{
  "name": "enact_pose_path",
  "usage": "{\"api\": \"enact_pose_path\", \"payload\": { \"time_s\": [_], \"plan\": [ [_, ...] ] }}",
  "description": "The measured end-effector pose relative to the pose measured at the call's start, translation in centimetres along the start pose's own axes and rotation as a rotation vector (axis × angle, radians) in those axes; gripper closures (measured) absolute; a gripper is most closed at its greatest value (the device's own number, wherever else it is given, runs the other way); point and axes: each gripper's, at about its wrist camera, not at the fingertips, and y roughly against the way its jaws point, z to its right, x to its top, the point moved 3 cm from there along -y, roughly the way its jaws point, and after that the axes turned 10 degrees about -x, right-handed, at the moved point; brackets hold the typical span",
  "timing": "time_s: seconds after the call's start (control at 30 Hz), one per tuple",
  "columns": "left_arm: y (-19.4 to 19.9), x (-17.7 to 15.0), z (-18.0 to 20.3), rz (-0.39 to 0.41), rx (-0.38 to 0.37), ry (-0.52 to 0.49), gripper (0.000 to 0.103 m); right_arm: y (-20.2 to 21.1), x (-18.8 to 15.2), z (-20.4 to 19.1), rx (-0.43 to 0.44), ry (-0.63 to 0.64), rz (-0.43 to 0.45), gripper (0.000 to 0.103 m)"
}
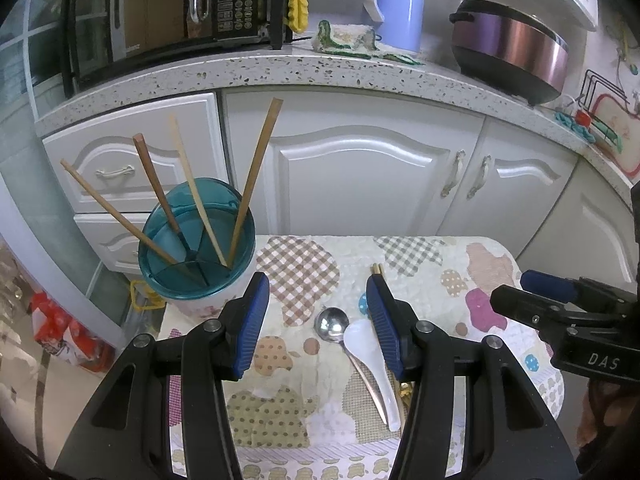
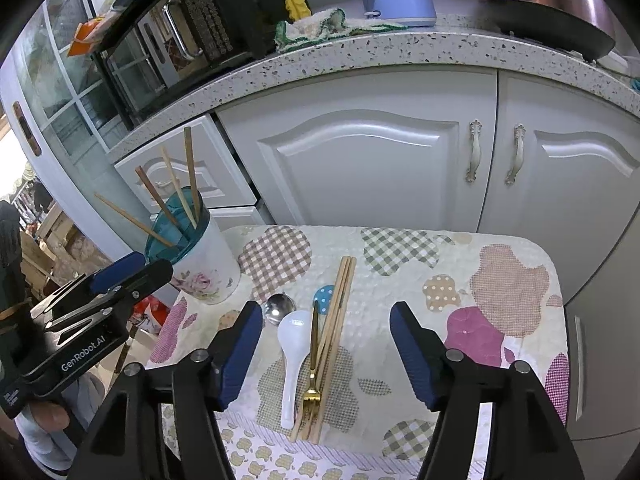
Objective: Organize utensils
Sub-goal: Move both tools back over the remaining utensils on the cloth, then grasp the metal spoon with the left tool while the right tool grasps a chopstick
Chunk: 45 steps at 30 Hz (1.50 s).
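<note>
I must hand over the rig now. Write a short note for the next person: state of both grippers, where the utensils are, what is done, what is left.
Left hand-held gripper: open, empty, above the patchwork cloth.
Right hand-held gripper: open, empty, over the loose utensils.
Done: four chopsticks stand in the teal-rimmed holder at the cloth's left.
Left: metal spoon, white spoon, gold fork and chopsticks lie together on the cloth, not yet picked up.
</note>
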Motion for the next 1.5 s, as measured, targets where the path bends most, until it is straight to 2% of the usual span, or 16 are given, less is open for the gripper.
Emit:
{"api": "enact_pose_path", "payload": {
  "time_s": [0.47,0.73,0.77,0.8,0.9,1.1,1.23,1.3,1.33,1.4,1.5],
  "plan": [
    [-0.5,-0.3,-0.4,-0.015,-0.010,0.017,0.053,-1.2,-0.5,-0.3,-0.017,0.018,-0.036,0.038],
    [-2.0,-1.8,-2.3,-0.088,-0.052,0.082,0.053,-4.6,-1.5,0.0,0.014,0.000,-0.111,0.036],
    [-2.4,-2.2,-2.7,-0.106,-0.062,0.095,0.053,-5.4,-1.7,0.0,0.019,0.003,-0.126,0.040],
    [-2.7,-2.6,-2.9,-0.120,-0.068,0.104,0.053,-6.3,-1.8,0.0,0.024,0.010,-0.136,0.049],
    [-4.3,-4.1,-3.9,-0.182,-0.091,0.137,0.053,-8.5,-2.1,-0.2,0.027,0.036,-0.157,0.057],
    [-6.4,-5.9,-4.8,-0.239,-0.100,0.162,0.056,-11.7,-2.5,-1.3,0.081,0.050,-0.225,0.062],
    [-8.2,-6.1,-5.1,-0.275,-0.105,0.175,0.056,-13.9,-2.9,-2.6,0.063,0.100,-0.278,0.065],
    [-9.2,-6.1,-5.2,-0.290,-0.106,0.179,0.056,-15.2,-3.4,-2.9,0.056,0.117,-0.313,0.082],
    [-9.8,-6.1,-5.1,-0.295,-0.107,0.179,0.056,-15.5,-3.4,-2.9,0.054,0.121,-0.313,0.084],
    [-10.9,-6.0,-5.2,-0.303,-0.103,0.175,0.056,-15.2,-3.5,-2.6,0.068,0.120,-0.305,0.097],
    [-12.9,-5.7,-5.3,-0.321,-0.115,0.177,0.056,-14.2,-3.5,-1.2,0.065,0.101,-0.284,0.099]
  ]
}}
